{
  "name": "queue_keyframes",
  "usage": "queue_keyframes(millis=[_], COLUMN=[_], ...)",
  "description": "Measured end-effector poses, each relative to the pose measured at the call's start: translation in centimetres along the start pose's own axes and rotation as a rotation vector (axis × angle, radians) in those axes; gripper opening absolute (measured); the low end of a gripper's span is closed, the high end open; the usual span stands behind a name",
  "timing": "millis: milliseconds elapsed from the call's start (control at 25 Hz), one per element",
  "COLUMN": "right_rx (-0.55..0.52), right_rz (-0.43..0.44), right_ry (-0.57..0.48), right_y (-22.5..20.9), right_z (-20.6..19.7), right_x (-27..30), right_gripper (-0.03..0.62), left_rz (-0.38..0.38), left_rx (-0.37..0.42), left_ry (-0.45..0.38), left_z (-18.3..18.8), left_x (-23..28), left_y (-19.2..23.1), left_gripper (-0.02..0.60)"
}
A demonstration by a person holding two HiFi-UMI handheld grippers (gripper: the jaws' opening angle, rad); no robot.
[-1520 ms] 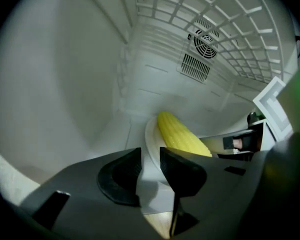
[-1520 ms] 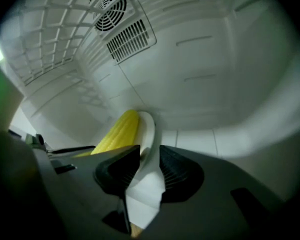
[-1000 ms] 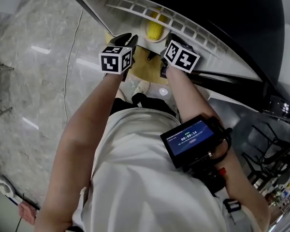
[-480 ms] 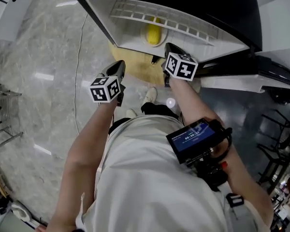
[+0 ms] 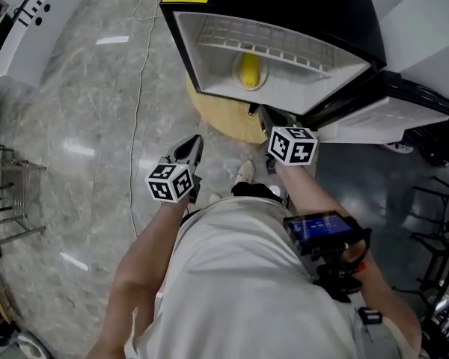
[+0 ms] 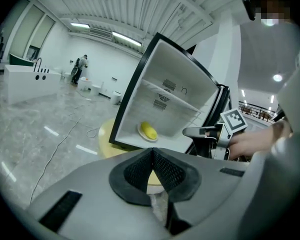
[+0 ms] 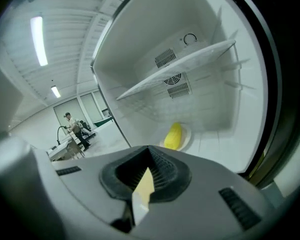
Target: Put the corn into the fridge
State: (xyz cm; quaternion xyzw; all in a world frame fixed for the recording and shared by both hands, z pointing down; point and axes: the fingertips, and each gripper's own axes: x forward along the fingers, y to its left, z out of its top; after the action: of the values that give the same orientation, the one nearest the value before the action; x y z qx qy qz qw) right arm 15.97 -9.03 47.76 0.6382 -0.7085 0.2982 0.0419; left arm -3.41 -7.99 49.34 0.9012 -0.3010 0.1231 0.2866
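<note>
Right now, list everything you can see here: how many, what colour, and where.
fridge: one, black outside and white inside, standing open ahead of the person
fridge door: one, white inner face, swung open at the right
shelf: one, white grid, across the fridge's inside, above the corn
corn: one, yellow, on the plate inside the fridge
plate: one, white, on the fridge's bottom
round stand: one, yellow, under the fridge
floor: grey marble, all around
screen unit: one, black, on the right forearm
left gripper: one, grey, jaws together, empty, low before the fridge
right gripper: one, grey, jaws together, empty, near the fridge's lower edge
</note>
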Motion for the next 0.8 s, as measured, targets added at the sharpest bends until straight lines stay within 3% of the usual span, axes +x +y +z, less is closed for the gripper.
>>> queue_keyframes(millis=[320,800], right_rx=[-0.046,-0.118], right_rz=[0.111,0.16], right_ry=[-0.042,-0.076], right_y=[6.3,9.3], right_z=[-1.7,-2.4], right_x=[-6.7,-9.3], right_gripper=[0.009,0.009], left_rz=[-0.08,-0.136], left_rx=[0.047,0.097], left_ry=[-0.045,-0.057], left_z=[0.6,-0.1], left_x=[-4.3,-6.1], left_y=[-3.5,-6.2], left_gripper=[0.008,0.008])
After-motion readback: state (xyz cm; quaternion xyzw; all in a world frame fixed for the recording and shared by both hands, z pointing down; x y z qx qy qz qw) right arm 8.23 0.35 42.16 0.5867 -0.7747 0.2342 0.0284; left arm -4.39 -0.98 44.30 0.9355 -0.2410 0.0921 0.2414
